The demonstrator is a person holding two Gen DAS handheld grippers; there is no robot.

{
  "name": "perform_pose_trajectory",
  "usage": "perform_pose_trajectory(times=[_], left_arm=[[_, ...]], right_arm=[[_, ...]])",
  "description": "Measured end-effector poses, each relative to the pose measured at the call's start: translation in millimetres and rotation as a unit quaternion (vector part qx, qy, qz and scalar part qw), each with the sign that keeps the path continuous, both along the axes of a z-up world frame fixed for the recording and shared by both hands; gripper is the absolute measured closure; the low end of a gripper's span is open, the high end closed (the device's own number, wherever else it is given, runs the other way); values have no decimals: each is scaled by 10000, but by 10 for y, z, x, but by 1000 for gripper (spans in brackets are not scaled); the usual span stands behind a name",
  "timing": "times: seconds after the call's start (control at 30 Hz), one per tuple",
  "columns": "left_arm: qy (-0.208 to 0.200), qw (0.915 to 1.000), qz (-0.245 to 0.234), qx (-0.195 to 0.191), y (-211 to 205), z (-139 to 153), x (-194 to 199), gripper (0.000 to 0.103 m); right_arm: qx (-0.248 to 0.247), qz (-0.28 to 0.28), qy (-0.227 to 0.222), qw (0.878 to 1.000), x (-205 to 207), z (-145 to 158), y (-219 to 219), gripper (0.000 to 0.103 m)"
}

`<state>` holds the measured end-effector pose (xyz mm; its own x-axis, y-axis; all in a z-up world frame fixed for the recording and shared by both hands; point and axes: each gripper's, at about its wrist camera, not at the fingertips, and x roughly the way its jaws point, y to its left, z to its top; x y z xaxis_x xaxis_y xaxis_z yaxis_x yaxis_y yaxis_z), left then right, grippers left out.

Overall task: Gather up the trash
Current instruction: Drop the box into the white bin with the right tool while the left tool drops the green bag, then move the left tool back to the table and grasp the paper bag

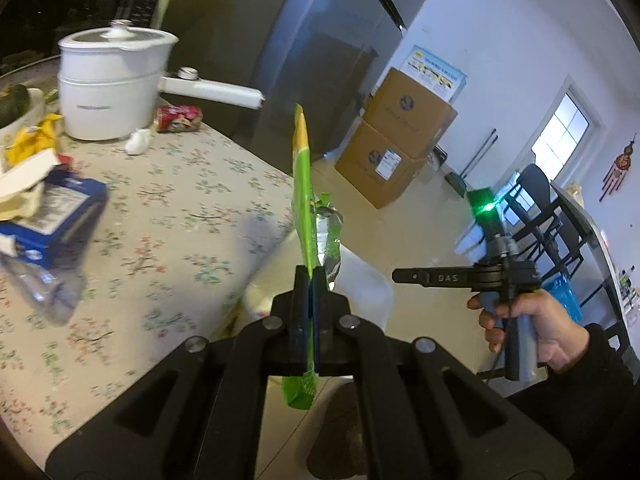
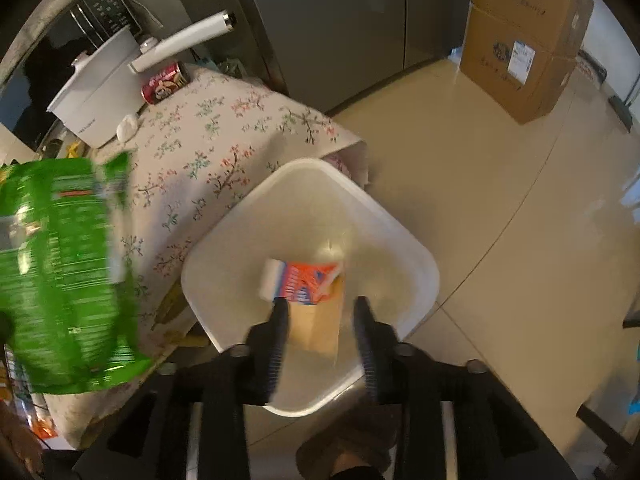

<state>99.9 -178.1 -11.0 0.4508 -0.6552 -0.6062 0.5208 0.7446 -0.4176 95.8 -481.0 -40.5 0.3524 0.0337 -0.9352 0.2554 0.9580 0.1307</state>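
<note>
Item: green snack bag (image 1: 303,184), crumpled, foil lining showing; pinched edge-on between the closed fingers of the left gripper (image 1: 311,280), most of it standing ahead of the fingertips and a short tail hanging behind them. Position: held in the air off the edge of the flower-print tablecloth (image 1: 168,216); in the right wrist view the same bag hangs left of the right fingers, beside the bin and apparently not yet over it. Item: right gripper (image 2: 320,306), fingers spread wide, holding nothing, poised directly above the open mouth of the white bin (image 2: 400,232). Step in hand, as judged: carry the bag across until it sits over the bin opening, then part the fingers; the bag is light and broad, so release low and near the centre, lest it catch the rim or drift onto the floor; the right gripper would do well to stand aside first. Container: white bin, square with rounded corners, on the tiled floor touching the draped cloth; contents are an orange-and-white carton (image 2: 298,282) and a tan paper piece (image 2: 316,324), lying just ahead of and between the right fingers. Remaining on the table, left of the left fingers: blue box (image 1: 60,208), clear plastic bottle (image 1: 52,292), yellow wrapper (image 1: 32,140), red can (image 1: 178,117), white tissue (image 1: 138,141).
</note>
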Motion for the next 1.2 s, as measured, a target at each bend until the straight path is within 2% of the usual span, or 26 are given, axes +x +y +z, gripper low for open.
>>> perform_pose_trajectory(times=[0.2,0.5,0.77,0.8,0.83,0.9,1.13,1.2], left_arm=[[316,9995,-83,7,-318,-284,194,101],[794,9968,-84,97,-653,-745,377,101],[893,9955,-82,320,-743,-885,432,99],[894,9953,-98,349,-719,-866,414,89],[880,9953,-91,384,-699,-853,408,72],[763,9957,-20,522,-615,-786,359,54],[393,9936,161,1048,-284,-530,282,29],[241,9927,258,1150,-138,-425,260,25]], right_arm=[[-170,-85,-158,9997,-84,107,-102,53],[-247,-269,-126,9993,-110,100,-243,50],[-334,-268,-206,9989,-101,147,-199,43],[-359,-246,-209,9988,-92,152,-185,42],[-374,-223,-214,9988,-84,155,-169,42],[-395,-173,-218,9988,-74,164,-134,41],[-407,9,-326,9986,-4,226,39,36],[-407,80,-382,9984,32,257,119,34]])
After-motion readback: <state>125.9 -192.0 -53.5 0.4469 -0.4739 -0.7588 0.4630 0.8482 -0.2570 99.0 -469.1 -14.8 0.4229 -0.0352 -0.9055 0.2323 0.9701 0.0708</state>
